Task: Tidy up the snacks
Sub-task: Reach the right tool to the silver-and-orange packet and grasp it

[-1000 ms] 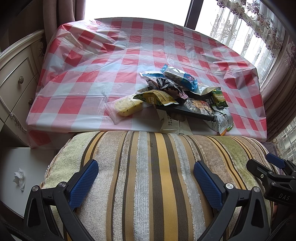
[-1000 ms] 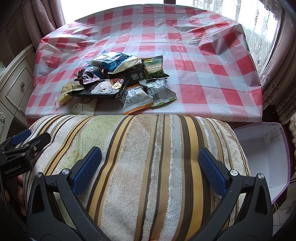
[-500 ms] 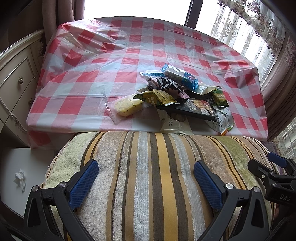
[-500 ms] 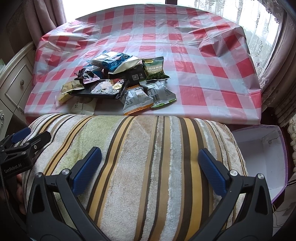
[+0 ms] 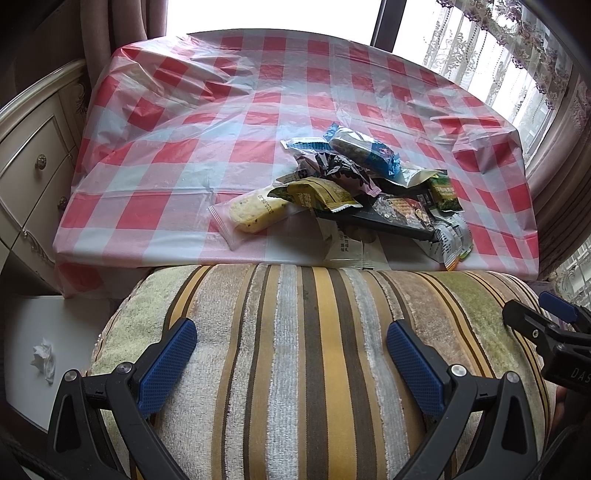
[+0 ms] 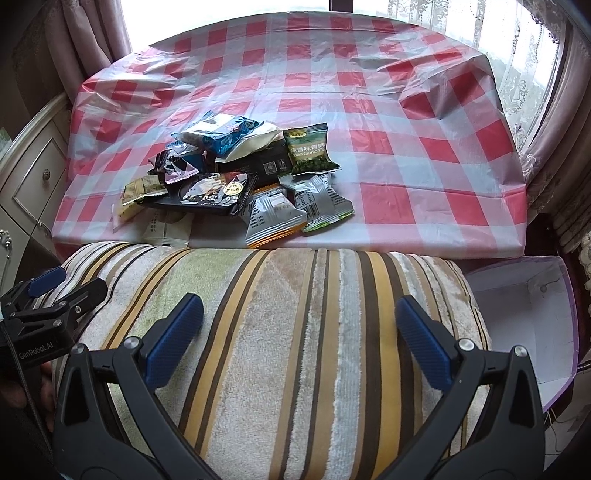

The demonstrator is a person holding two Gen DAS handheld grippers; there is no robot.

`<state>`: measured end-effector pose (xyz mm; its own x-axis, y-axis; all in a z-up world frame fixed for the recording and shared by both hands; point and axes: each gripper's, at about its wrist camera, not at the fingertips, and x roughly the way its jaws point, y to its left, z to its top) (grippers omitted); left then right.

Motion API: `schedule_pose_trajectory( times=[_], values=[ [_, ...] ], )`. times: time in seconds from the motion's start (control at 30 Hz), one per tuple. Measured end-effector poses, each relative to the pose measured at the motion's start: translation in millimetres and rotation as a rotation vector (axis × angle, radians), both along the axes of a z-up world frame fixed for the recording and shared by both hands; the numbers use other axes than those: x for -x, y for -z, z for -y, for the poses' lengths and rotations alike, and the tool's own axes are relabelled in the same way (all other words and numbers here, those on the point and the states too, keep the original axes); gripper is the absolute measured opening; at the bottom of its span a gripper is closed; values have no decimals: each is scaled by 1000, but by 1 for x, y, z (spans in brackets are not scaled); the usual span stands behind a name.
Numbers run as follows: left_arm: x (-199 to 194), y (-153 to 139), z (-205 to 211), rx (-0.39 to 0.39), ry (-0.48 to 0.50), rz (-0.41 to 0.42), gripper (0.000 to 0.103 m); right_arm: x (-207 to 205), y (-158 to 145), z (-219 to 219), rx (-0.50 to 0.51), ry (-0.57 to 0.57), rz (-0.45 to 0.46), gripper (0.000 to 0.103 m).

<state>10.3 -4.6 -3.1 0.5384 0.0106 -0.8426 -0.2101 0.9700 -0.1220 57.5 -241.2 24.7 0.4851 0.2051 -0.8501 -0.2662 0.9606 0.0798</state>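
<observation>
Left gripper [image 5: 291,343] and right gripper [image 6: 299,319] both spread wide, holding nothing, above the striped cushion [image 5: 314,350]. Snack packets [image 6: 236,177] piled near the checked tablecloth's [image 6: 406,122] front edge, just beyond the cushion; far and right cloth bare. White box [image 6: 524,317] sits right of the cushion.

Blown-out window [image 5: 273,14] backlight, sharp focus, fisheye bending, dark corners

- The left gripper [image 6: 48,310], seen at the edge of the right wrist view, reads "GenRobot.AI" on its black body.
- The right gripper [image 5: 546,325], seen in the left wrist view, shows the letters "DAS".
- The green snack packet [image 6: 308,151] carries Chinese characters and "Garlic" beneath them.
</observation>
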Motion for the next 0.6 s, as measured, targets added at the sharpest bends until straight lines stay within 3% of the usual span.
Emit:
schedule_pose_trajectory(
  times=[0.23, 0.47, 0.6],
  values=[
    [-10, -4, -6, 16, -22, 17, 101, -23, 2, 6, -63, 31, -19, 103],
    [-32, -11, -17, 117, -32, 59, 90, -48, 8, -3, -76, 25, -42, 103],
    [-50, -13, -22, 218, -33, 81, 82, -63, 11, -9, -81, 10, -57, 103]
  ],
)
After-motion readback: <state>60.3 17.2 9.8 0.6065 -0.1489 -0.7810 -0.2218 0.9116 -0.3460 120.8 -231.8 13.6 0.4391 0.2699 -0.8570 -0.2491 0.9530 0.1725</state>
